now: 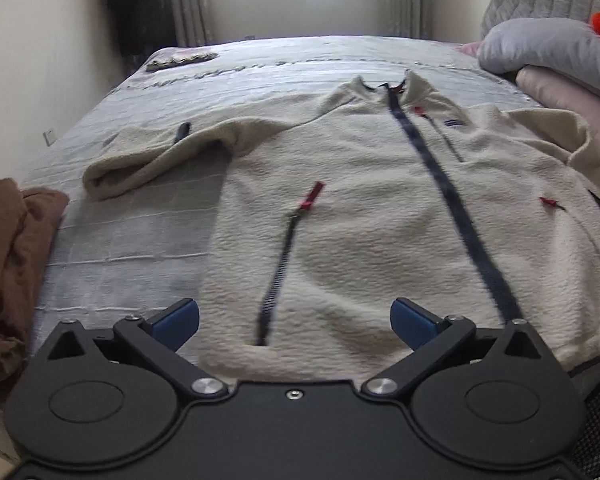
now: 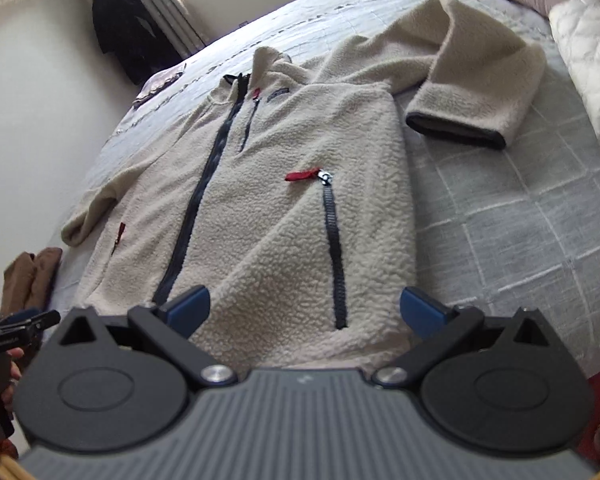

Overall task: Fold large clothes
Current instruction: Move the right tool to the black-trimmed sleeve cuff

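**Fleece spread flat, both grippers empty at the hem**

The left gripper [image 1: 295,322] and the right gripper [image 2: 304,312] hover at the near hem of the cream fleece zip-up jacket [image 1: 360,208], blue pads spread wide and pinching nothing. From here a grab could likely catch only the top layer of the thick pile, so the front would peel away from the back and the fold would come out crooked; the bulk may also spring open.

The jacket lies face up on the grey quilted bed [image 1: 132,236], dark centre zip closed, red pull tabs on its pockets. Left of the jacket sits a brown crumpled garment [image 1: 8,264]. Both sleeves lie out to the sides, bent and unfolded. Beyond the collar lie pillows [image 1: 548,48].
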Demonstrator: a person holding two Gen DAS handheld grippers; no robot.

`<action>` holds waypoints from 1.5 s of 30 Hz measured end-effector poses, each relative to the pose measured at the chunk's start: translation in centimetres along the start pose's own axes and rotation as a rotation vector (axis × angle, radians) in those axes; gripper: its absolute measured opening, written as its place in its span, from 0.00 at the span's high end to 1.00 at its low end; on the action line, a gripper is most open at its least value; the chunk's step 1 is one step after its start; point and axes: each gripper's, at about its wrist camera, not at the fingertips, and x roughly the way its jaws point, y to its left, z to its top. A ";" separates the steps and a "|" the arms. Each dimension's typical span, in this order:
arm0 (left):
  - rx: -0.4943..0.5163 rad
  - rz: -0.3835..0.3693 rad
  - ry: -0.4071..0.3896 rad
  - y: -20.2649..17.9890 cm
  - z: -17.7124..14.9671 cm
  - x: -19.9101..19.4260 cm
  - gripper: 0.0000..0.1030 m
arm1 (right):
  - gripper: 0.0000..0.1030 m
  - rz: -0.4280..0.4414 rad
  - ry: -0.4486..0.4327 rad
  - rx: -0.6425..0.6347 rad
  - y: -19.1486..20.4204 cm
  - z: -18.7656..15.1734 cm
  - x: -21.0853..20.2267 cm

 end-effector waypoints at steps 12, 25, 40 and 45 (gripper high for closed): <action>-0.419 -0.305 0.129 10.1 -5.1 5.6 0.02 | 0.19 0.212 0.083 0.304 -8.1 -1.1 3.7; -0.503 -0.473 0.091 8.4 -6.0 3.0 0.76 | 0.86 0.441 0.048 0.447 -9.2 -2.1 3.6; -0.193 -0.324 0.189 2.1 -6.6 2.4 0.67 | 0.84 -0.027 0.079 0.137 -6.9 -0.2 1.3; -0.057 -0.158 0.015 1.1 -4.4 -0.2 0.13 | 0.41 -0.099 0.018 0.073 -6.1 0.2 0.5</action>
